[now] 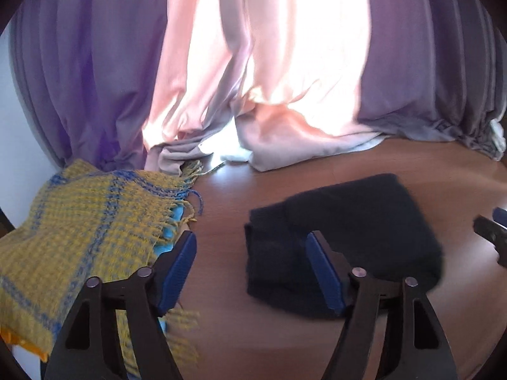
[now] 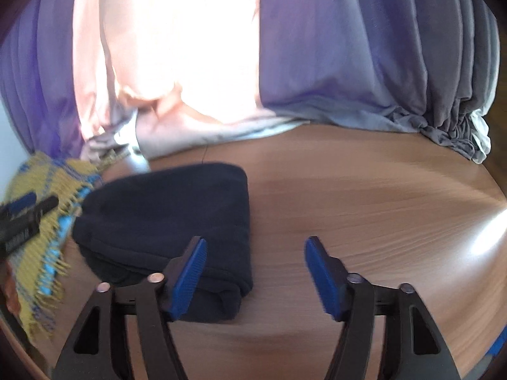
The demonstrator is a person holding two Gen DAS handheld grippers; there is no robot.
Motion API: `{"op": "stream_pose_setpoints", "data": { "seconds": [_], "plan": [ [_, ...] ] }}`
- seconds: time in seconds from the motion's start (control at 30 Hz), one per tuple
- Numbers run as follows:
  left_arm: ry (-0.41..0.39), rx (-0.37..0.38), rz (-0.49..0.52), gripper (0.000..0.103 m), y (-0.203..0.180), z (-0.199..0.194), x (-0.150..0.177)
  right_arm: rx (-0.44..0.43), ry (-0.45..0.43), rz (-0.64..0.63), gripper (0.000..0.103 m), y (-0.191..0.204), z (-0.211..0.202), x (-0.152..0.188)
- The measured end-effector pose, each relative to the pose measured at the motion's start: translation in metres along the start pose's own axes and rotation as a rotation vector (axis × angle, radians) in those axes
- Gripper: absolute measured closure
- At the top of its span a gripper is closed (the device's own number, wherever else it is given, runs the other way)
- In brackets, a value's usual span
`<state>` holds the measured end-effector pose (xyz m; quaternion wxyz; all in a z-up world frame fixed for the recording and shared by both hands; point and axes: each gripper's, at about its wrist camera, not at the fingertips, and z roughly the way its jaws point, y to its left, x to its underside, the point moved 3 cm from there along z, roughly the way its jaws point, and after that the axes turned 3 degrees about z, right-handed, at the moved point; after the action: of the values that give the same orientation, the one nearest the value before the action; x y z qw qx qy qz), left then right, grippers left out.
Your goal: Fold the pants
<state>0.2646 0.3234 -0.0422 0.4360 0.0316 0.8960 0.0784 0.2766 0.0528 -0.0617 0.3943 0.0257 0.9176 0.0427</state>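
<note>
- I am holding the left claw (image 1: pixel 250 272) spread wide with nothing between its blue pads; the dark pants (image 1: pixel 342 240) are lying just ahead of it and toward its right finger, flat on the wooden tabletop (image 1: pixel 427 164).
- I am keeping the right claw (image 2: pixel 255 275) released too, gripping nothing; from here the pants (image 2: pixel 164 221) are sitting ahead and to the left, with my left finger hovering over their near edge.
- The pants are looking like a compact, layered bundle, so I am judging the folding largely done; at most a final tidy or press is remaining.
- A yellow and blue woven blanket (image 1: pixel 82 228) is resting left of the left claw, near the pants but apart from them.
- Curtains (image 2: pixel 348 63) are hanging beyond the far edge of the tabletop.
</note>
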Motion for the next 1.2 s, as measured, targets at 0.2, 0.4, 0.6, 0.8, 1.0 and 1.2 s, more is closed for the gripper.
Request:
{"op": "stream_pose_setpoints", "data": {
  "seconds": [0.2, 0.4, 0.6, 0.8, 1.0, 1.2],
  "plan": [
    [-0.089, 0.003, -0.019, 0.014, -0.031, -0.072, 0.012, -0.008, -0.063, 0.027, 0.019, -0.025, -0.05, 0.007],
    [-0.128, 0.001, -0.024, 0.006, -0.06, -0.129, 0.029, -0.017, -0.12, 0.009, 0.013, -0.045, -0.102, 0.025],
    [-0.153, 0.023, -0.008, 0.003, -0.094, -0.179, 0.047, -0.016, -0.166, -0.018, 0.012, -0.064, -0.153, 0.048],
    [-0.187, 0.006, 0.034, 0.001, -0.124, -0.218, 0.061, -0.002, -0.171, -0.043, 0.012, -0.08, -0.188, 0.07],
    [-0.187, 0.027, 0.04, 0.0, -0.144, -0.243, 0.075, -0.007, -0.18, -0.042, 0.012, -0.095, -0.216, 0.087],
    [-0.178, 0.037, 0.02, 0.0, -0.152, -0.26, 0.085, -0.023, -0.175, -0.035, 0.012, -0.107, -0.235, 0.103]
  ]
}}
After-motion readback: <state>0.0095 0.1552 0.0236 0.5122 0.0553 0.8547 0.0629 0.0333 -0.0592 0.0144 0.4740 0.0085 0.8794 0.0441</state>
